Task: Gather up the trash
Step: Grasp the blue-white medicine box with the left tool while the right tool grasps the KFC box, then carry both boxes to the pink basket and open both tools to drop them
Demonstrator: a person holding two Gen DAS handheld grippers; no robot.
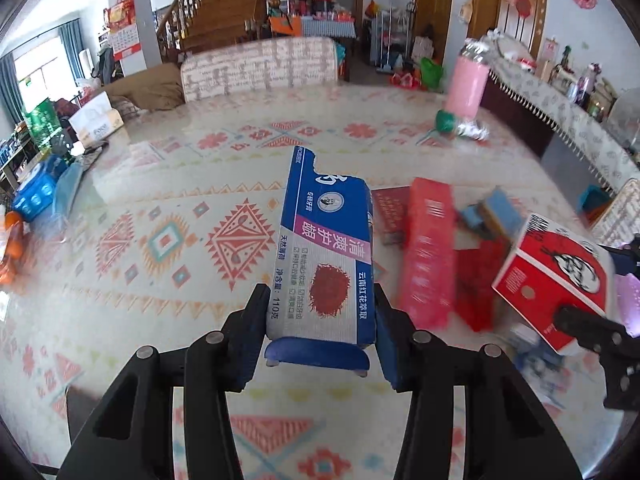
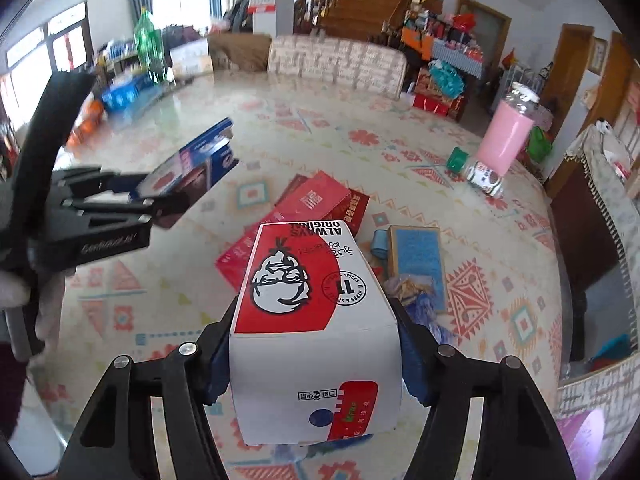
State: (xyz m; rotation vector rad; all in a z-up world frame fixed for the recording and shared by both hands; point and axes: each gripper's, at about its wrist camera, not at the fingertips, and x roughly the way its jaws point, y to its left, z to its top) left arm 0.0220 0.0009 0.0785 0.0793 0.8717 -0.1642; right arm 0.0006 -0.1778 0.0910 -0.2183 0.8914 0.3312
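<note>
My left gripper (image 1: 320, 312) is shut on a blue and white toothpaste box (image 1: 326, 248) and holds it above the table; the box also shows in the right wrist view (image 2: 192, 164). My right gripper (image 2: 314, 320) is shut on a red and white KFC carton (image 2: 312, 312), held above the table; the carton shows at the right of the left wrist view (image 1: 556, 276). Red boxes (image 1: 430, 248) lie on the patterned tablecloth (image 1: 168, 208) between the two, also in the right wrist view (image 2: 316, 200).
A blue and brown box (image 2: 416, 256) and crumpled wrappers (image 2: 416, 292) lie to the right of the red boxes. A pink-labelled bottle (image 2: 506, 136), a small can (image 2: 486, 178) and a green scrap (image 2: 457, 159) sit far right. Blue packs (image 1: 38, 192) line the left edge. A chair (image 1: 260, 66) stands behind.
</note>
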